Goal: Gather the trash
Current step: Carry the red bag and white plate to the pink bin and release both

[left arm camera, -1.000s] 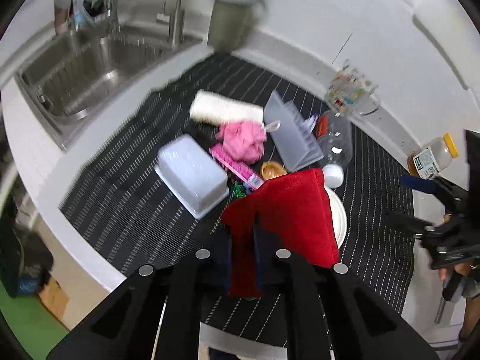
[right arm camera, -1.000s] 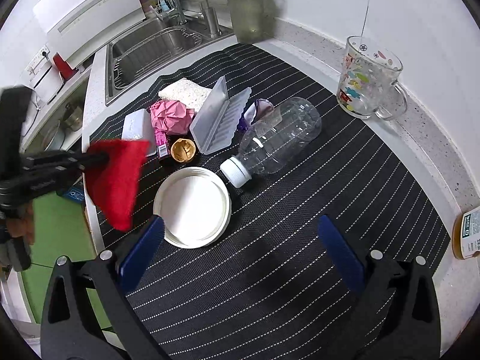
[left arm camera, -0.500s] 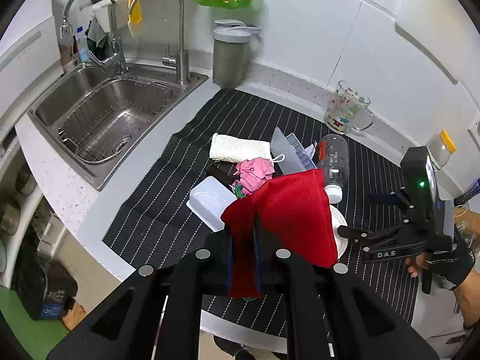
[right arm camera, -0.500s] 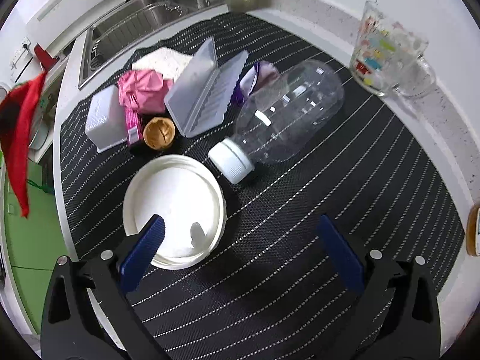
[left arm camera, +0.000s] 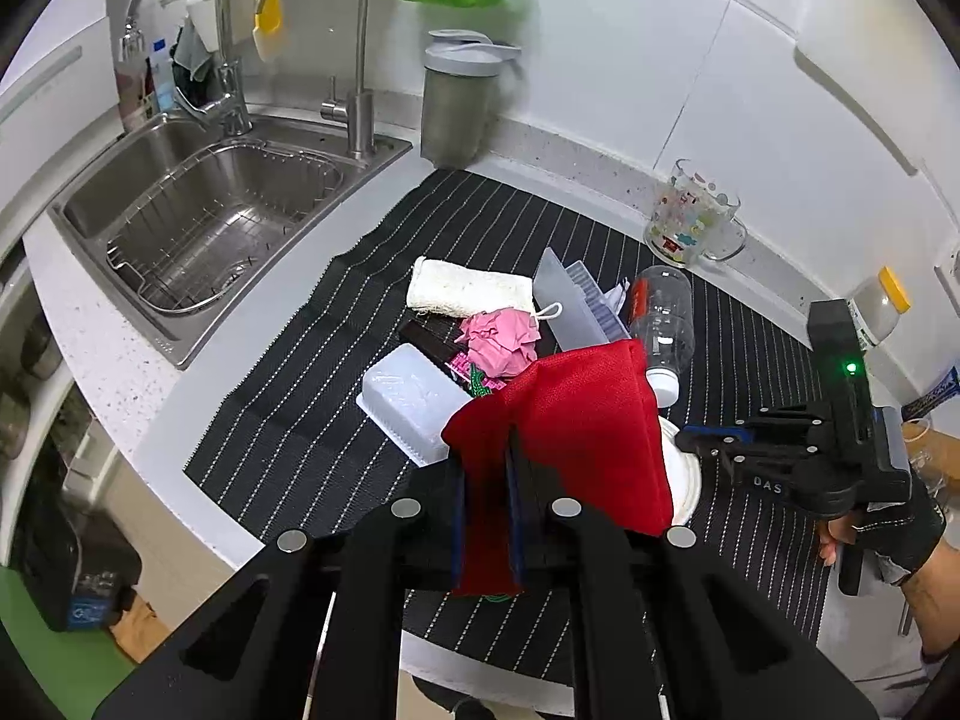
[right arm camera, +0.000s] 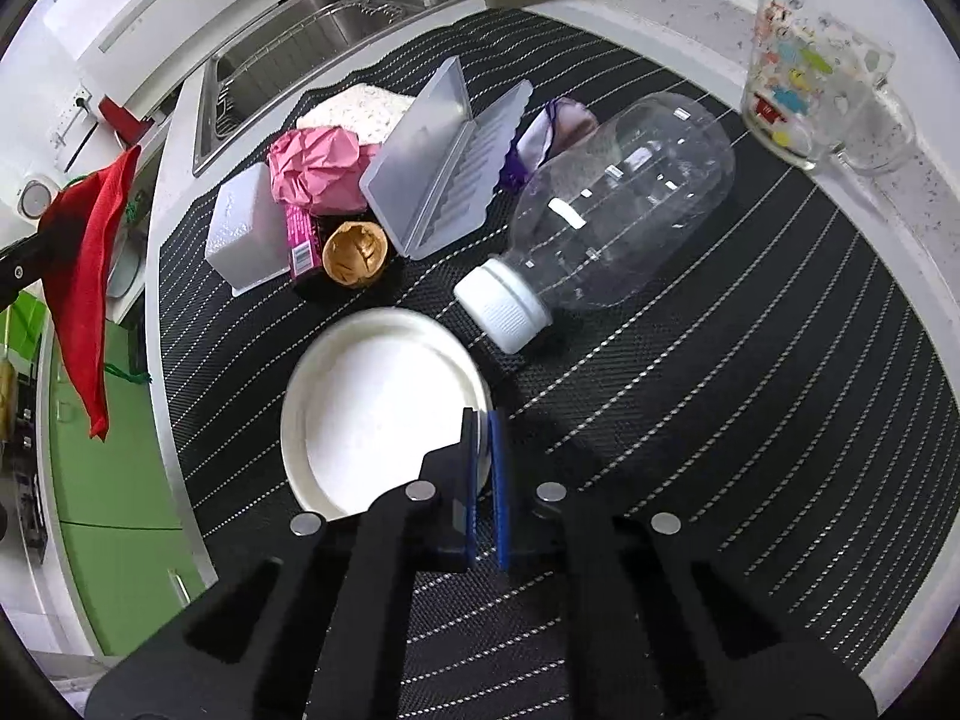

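My left gripper [left arm camera: 486, 462] is shut on a red mesh bag [left arm camera: 570, 426] and holds it above the counter's front edge; the bag also shows in the right wrist view [right arm camera: 84, 264]. My right gripper [right arm camera: 485, 420] is shut on the rim of a white paper plate [right arm camera: 372, 408] lying on the striped mat. Behind the plate lie a clear plastic bottle [right arm camera: 606, 228], an open clear plastic case [right arm camera: 444, 162], crumpled pink paper [right arm camera: 318, 168], a brown paper cup liner [right arm camera: 354, 252] and a white plastic box [right arm camera: 246, 234].
A black striped mat [right arm camera: 750, 420] covers the counter. A patterned glass mug [right arm camera: 804, 78] stands at the back right. A steel sink [left arm camera: 210, 222] and a grey jug [left arm camera: 462, 102] are at the back left. A cream sponge cloth [left arm camera: 468, 288] lies behind the trash.
My right gripper moved down and forward and closed from wide open onto the plate's rim. My left gripper, still holding the red bag, rose and pulled back from the trash.
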`<state>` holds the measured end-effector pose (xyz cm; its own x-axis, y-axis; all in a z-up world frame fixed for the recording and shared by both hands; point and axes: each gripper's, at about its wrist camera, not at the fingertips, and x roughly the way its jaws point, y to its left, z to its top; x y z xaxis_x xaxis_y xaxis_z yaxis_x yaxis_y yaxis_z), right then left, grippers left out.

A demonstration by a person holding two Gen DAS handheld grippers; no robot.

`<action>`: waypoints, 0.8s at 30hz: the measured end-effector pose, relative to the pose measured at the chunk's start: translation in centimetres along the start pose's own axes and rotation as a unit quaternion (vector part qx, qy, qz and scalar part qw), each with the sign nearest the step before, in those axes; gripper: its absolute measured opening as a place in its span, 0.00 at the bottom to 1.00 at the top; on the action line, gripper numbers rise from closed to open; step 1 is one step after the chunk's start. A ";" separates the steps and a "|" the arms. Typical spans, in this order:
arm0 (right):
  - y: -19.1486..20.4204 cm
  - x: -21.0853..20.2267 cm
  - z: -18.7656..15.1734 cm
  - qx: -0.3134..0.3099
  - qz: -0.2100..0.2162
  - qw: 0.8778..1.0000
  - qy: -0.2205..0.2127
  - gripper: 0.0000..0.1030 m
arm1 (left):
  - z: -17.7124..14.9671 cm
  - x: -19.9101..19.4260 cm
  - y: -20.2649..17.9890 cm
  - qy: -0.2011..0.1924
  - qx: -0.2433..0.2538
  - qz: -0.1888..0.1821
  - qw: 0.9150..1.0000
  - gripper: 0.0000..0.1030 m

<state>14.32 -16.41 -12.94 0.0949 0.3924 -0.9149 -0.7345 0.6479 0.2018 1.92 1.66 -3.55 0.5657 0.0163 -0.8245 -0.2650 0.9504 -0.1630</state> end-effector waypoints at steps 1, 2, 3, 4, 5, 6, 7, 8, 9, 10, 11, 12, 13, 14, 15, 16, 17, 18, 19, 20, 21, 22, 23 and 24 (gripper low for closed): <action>0.0 -0.5 0.1 -0.004 -0.002 1.000 -0.003 0.03 | 0.0 -0.1 -0.1 -0.002 -0.001 0.001 1.000 0.11; 0.1 -1.0 0.1 -0.007 -0.002 1.000 -0.006 0.03 | -0.1 -0.2 -0.1 -0.003 -0.002 0.003 1.000 0.11; 0.2 -1.5 0.2 -0.011 -0.002 1.000 -0.010 0.04 | -0.1 -0.5 -0.3 -0.006 -0.003 0.005 1.000 0.11; 0.3 -2.2 0.3 -0.016 -0.002 1.000 -0.015 0.04 | -0.2 -0.8 -0.4 -0.008 -0.004 0.007 1.000 0.11; 0.4 -2.7 0.4 -0.020 -0.003 1.000 -0.020 0.04 | -0.3 -1.0 -0.4 -0.011 -0.006 0.009 1.000 0.11; 0.5 -3.4 0.5 -0.026 -0.001 0.999 -0.026 0.04 | -0.4 -1.4 -0.5 -0.014 -0.009 0.011 1.000 0.11; 0.7 -3.8 0.7 -0.031 0.000 0.999 -0.031 0.04 | -0.5 -1.8 -0.5 -0.017 -0.013 0.014 1.000 0.11; 1.0 -4.6 1.0 -0.040 0.002 0.998 -0.038 0.04 | -0.7 -2.1 -0.5 -0.019 -0.016 0.016 1.000 0.11; 1.4 -5.4 1.0 -0.050 0.004 0.998 -0.044 0.04 | -1.0 -2.6 -0.4 -0.022 -0.021 0.021 0.999 0.11; 1.8 -6.0 1.2 -0.062 0.005 0.997 -0.050 0.04 | -1.3 -3.1 -0.3 -0.024 -0.026 0.026 0.999 0.11; 2.5 -6.9 1.4 -0.078 0.009 0.995 -0.057 0.04 | -1.7 -3.5 -0.1 -0.026 -0.031 0.032 0.999 0.11; 3.2 -7.5 1.6 -0.092 0.014 0.994 -0.062 0.04 | -2.2 -4.1 0.2 -0.029 -0.040 0.038 0.998 0.11; 4.2 -8.1 1.9 -0.108 0.021 0.992 -0.066 0.04 | -2.8 -4.8 0.5 -0.031 -0.049 0.044 0.997 0.11; 5.0 -8.4 2.0 -0.119 0.026 0.990 -0.069 0.04 | -3.3 -5.3 0.8 -0.033 -0.057 0.050 0.997 0.11; 6.0 -8.6 2.1 -0.133 0.033 0.988 -0.073 0.04 | -4.1 -6.1 1.3 -0.035 -0.068 0.060 0.995 0.11; 7.5 -8.9 2.2 -0.152 0.043 0.984 -0.077 0.04 | -4.8 -6.8 1.8 -0.037 -0.077 0.068 0.994 0.11; 8.4 -8.9 2.0 -0.163 0.050 0.982 -0.079 0.04 | -5.7 -7.6 2.6 -0.039 -0.090 0.078 0.992 0.11; 9.8 -9.0 2.0 -0.176 0.060 0.979 -0.080 0.04 | -6.4 -8.3 3.2 -0.040 -0.099 0.086 0.991 0.11; 11.3 -9.0 1.9 -0.190 0.071 0.976 -0.081 0.04 | -7.2 -8.8 3.8 -0.041 -0.108 0.094 0.989 0.11; 12.6 -8.7 2.1 -0.200 0.078 0.973 -0.081 0.04 | -8.0 -9.5 4.4 -0.041 -0.117 0.102 0.987 0.11; 14.3 -8.4 2.0 -0.213 0.089 0.970 -0.080 0.04 | -9.3 -10.5 5.4 -0.043 -0.131 0.115 0.984 0.11; 15.4 -8.3 1.8 -0.223 0.097 0.967 -0.078 0.04 | -10.1 -11.1 6.0 -0.045 -0.140 0.122 0.982 0.11; 17.2 -8.0 1.6 -0.237 0.108 0.963 -0.076 0.04 | -11.4 -12.1 7.0 -0.047 -0.154 0.133 0.978 0.11; 19.0 -7.6 1.3 -0.249 0.117 0.959 -0.073 0.04 | -12.4 -12.8 7.9 -0.048 -0.163 0.140 0.975 0.11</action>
<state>0.52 -6.20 -1.70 -0.0458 0.5990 -0.7994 -0.9735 0.1527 0.1701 -17.12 5.05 -1.00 0.5011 0.3048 -0.8099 -0.6455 0.7550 -0.1153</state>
